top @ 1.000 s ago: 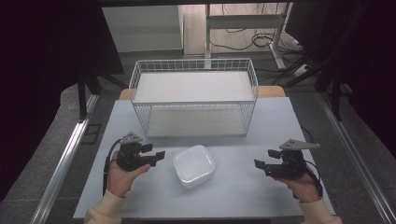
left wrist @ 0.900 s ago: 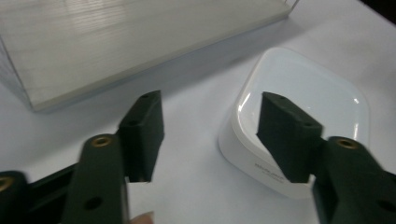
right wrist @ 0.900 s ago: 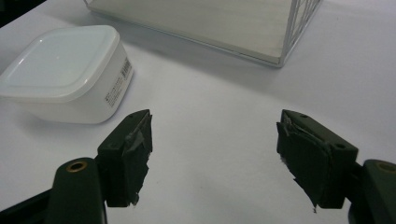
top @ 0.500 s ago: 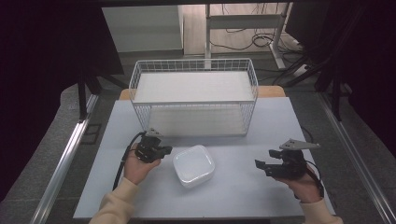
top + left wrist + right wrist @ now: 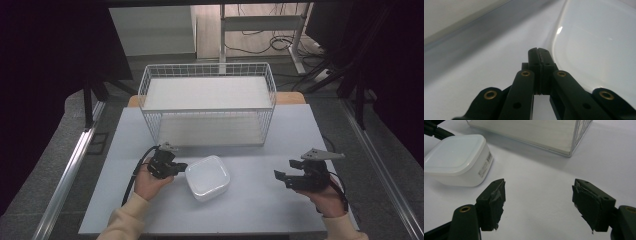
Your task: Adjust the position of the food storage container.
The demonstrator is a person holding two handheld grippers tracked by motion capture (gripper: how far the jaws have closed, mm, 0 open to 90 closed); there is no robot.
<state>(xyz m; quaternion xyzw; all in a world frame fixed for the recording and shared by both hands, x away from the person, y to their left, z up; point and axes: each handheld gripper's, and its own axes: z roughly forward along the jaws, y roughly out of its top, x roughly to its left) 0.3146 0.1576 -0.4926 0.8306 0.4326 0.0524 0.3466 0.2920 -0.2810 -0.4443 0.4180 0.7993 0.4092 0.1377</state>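
The counter (image 5: pixel 260 210) is seen from the high view as a pale sheet, and the wire basket (image 5: pixel 207 102) stands at its 12 o'clock side, upright, with nothing inside it. The white lidded container (image 5: pixel 208 177) lies well apart from the basket, toward the 6 o'clock edge and a little left of the middle; in the right gripper view it (image 5: pixel 456 157) is seen with its lid on and a barcode label on one wall.

The left hand-held gripper (image 5: pixel 176 167) is pressed against the container's 9 o'clock side. In the left gripper view its jaws (image 5: pixel 539 58) are clenched together with nothing between them, the tips lying at the container's rounded edge (image 5: pixel 599 45). The right hand-held gripper (image 5: pixel 286 171) is held at 3 o'clock of the container, well apart from it, its jaws released and spread wide (image 5: pixel 539 195).

The step in hand is judged to be a nudge or bracing of the container from its left side. Next, the container would probably have to be gripped, for which the left jaws must be opened or the right hand-held gripper brought across to its rim.
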